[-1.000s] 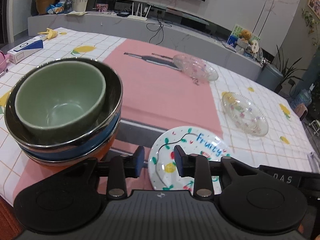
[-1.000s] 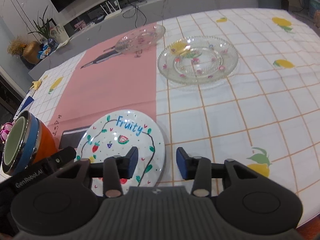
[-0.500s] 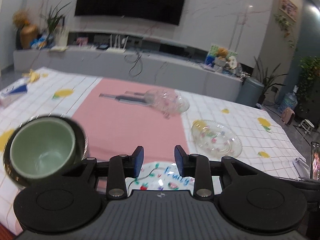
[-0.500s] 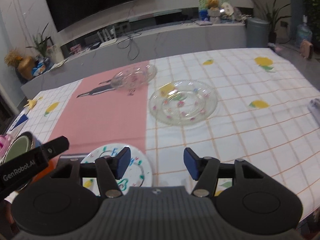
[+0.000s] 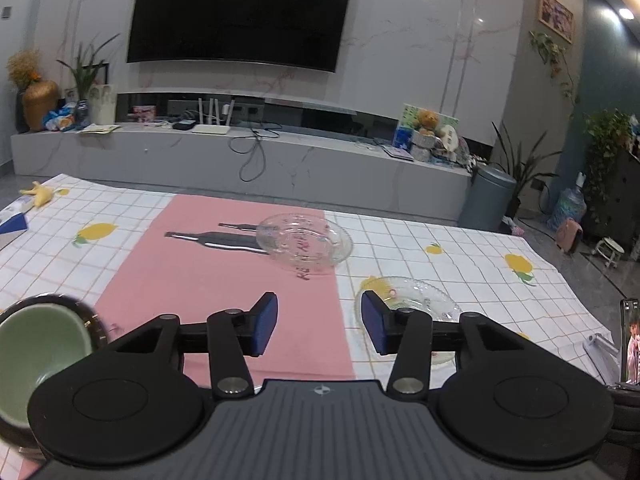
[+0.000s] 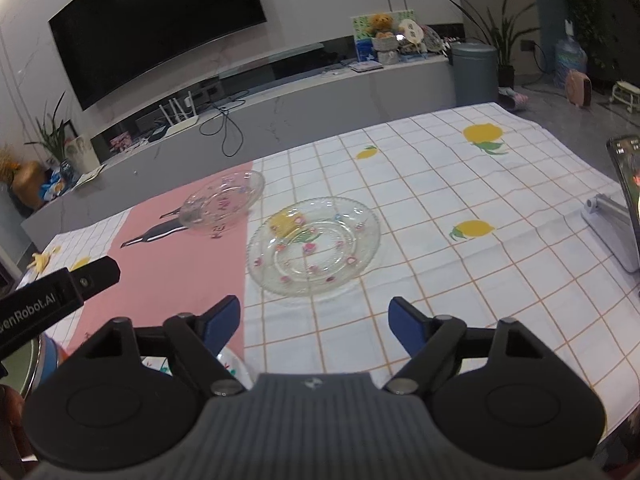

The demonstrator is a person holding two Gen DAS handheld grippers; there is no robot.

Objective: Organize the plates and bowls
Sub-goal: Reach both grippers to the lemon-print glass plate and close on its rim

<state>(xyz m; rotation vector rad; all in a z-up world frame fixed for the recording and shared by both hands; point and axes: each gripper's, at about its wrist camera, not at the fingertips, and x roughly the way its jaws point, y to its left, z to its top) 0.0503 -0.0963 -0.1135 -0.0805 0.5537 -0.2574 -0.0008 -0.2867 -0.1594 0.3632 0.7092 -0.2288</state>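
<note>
Both grippers' jaws have just been opening, empty; risk: right gripper (image 6: pixel 314 322) chips the thin glass plate (image 6: pixel 314 246) against the counter (image 6: pixel 500 200) if it closes askew.

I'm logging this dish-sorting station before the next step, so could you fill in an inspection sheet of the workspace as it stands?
Surface: table under a white checked lemon-print cloth with a pink runner.
Job's things: flowered glass plate on the cloth; smaller glass dish on the runner's far edge; green bowl nested in stacked bowls at near left; painted white plate mostly hidden.
Clutter: banana peel, blue-and-white box, phone on a stand.
Grippers: left gripper and right gripper, jaws just opening, nothing between them.
Cables: black cords on the TV bench, none on the table.
Surroundings: wall TV, grey bin, houseplants.
</note>
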